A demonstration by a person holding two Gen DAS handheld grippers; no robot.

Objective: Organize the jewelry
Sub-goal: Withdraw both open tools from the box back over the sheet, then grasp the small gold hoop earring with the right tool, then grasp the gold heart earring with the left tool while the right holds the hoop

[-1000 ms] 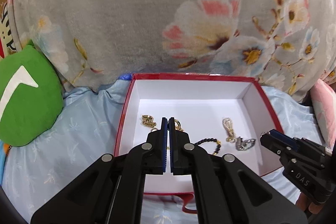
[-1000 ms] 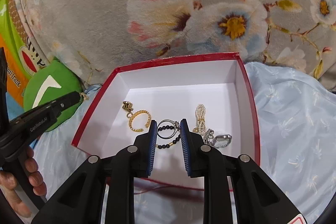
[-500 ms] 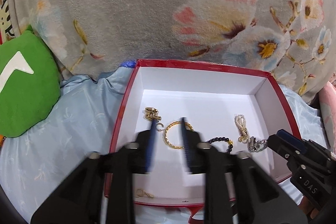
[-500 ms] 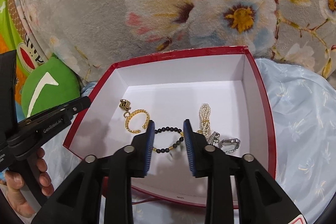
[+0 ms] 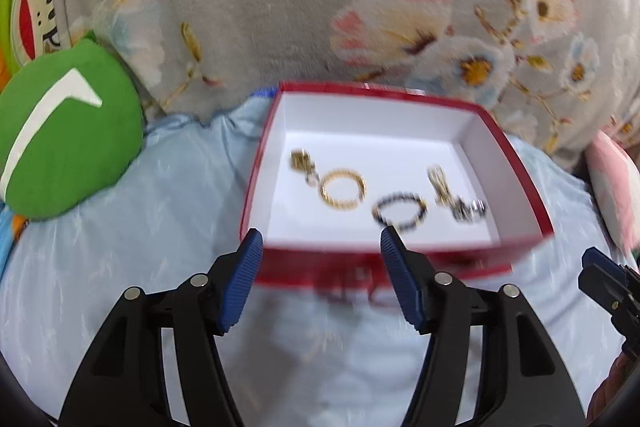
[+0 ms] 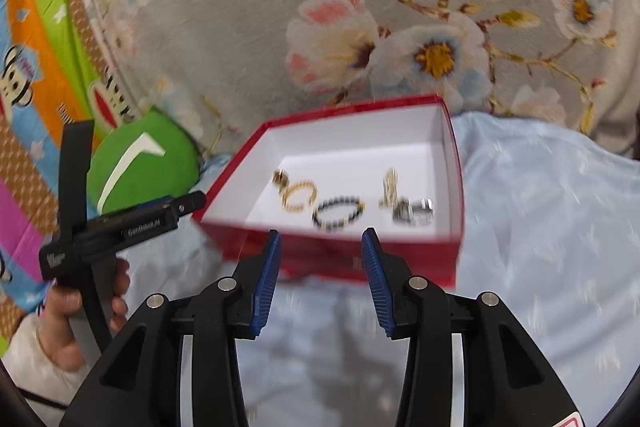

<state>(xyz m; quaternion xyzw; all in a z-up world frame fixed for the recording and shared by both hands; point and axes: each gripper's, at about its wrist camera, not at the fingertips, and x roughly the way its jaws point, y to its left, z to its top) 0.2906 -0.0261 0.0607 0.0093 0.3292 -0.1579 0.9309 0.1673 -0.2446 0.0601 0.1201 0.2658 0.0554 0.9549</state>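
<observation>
A red box (image 5: 516,163) (image 6: 332,259) with a white inside lies on the pale blue cloth. In it lie a gold ring bracelet (image 5: 343,189) (image 6: 300,197), a small gold piece (image 5: 301,159) (image 6: 280,177), a black bead bracelet (image 5: 400,213) (image 6: 338,213), a pearl strand (image 5: 438,181) (image 6: 390,187) and a silver piece (image 5: 470,211) (image 6: 414,213). My left gripper (image 5: 320,239) hangs in front of the box's near wall, its jaws opening with nothing between them. My right gripper (image 6: 320,241) also hangs before the near wall, jaws opening and empty.
A grey floral blanket (image 5: 320,7) rises behind the box. A green cushion (image 5: 60,131) lies at the left, with a colourful cartoon fabric (image 6: 32,67) beyond it. A pink cushion (image 5: 612,179) sits at the right edge. A hand (image 6: 72,323) holds the left gripper's handle.
Both grippers pulled back out of the box to in front of its near wall, and both opened wider. The gold ring and black bead bracelet now lie free in the box.
</observation>
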